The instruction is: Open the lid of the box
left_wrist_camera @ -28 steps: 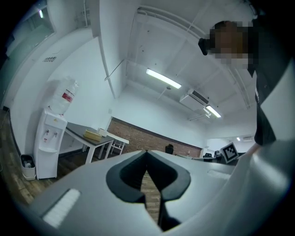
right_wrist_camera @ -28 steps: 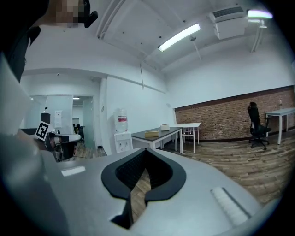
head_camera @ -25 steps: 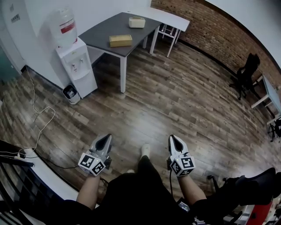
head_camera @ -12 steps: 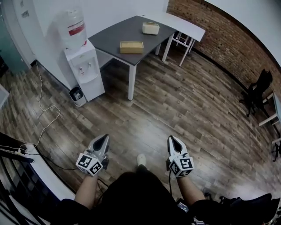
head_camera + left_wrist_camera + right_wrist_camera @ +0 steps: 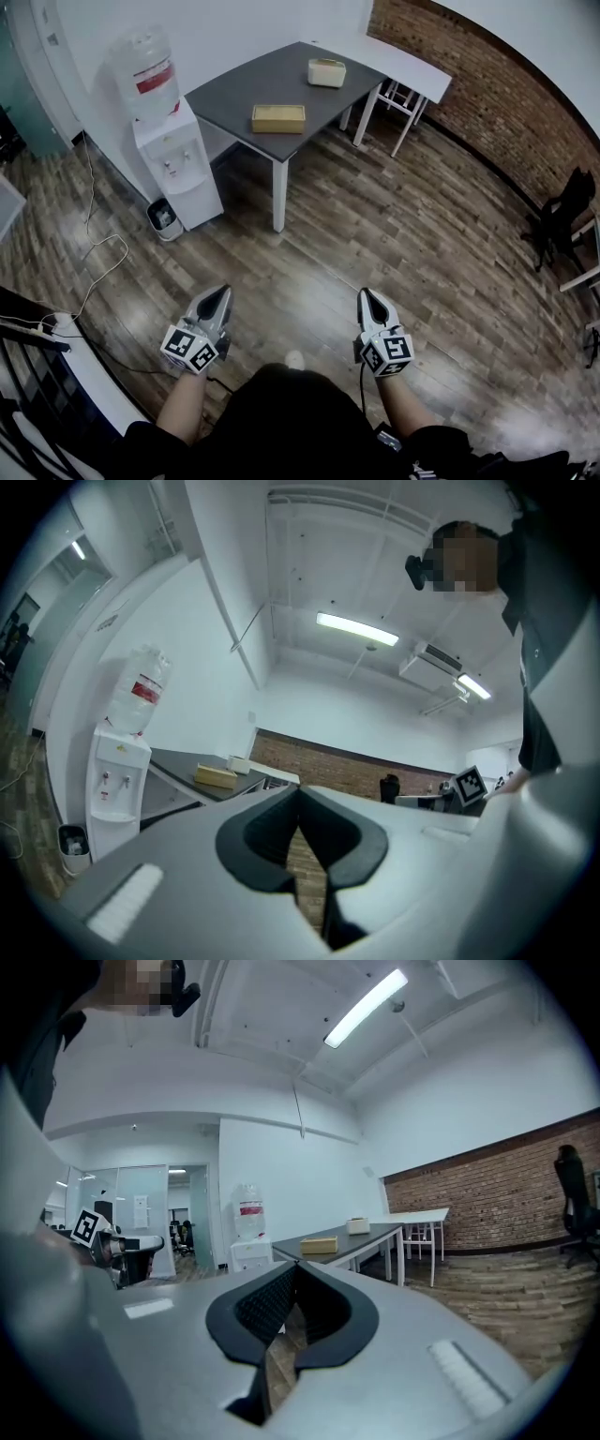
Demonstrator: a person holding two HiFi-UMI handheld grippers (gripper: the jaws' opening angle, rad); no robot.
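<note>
A flat tan box [image 5: 277, 118] lies on the dark grey table [image 5: 234, 89] far ahead, with a smaller cream box [image 5: 326, 72] behind it on the same top. Both show small in the left gripper view as the tan box [image 5: 216, 776] and in the right gripper view as the tan box [image 5: 320, 1244]. My left gripper [image 5: 217, 298] and right gripper [image 5: 371, 298] hang low over the wooden floor, well short of the table. Both have jaws touching at the tips and hold nothing.
A white water dispenser [image 5: 169, 141] stands left of the table, a small bin [image 5: 163, 217] at its foot. A cable [image 5: 94, 262] trails across the floor at left. A white table [image 5: 403, 61] adjoins the grey one. A black chair [image 5: 558, 220] stands by the brick wall.
The view has moved forward and right, so the table with the boxes has shifted rightward in the frame. Both grippers keep their pose and stay shut.
</note>
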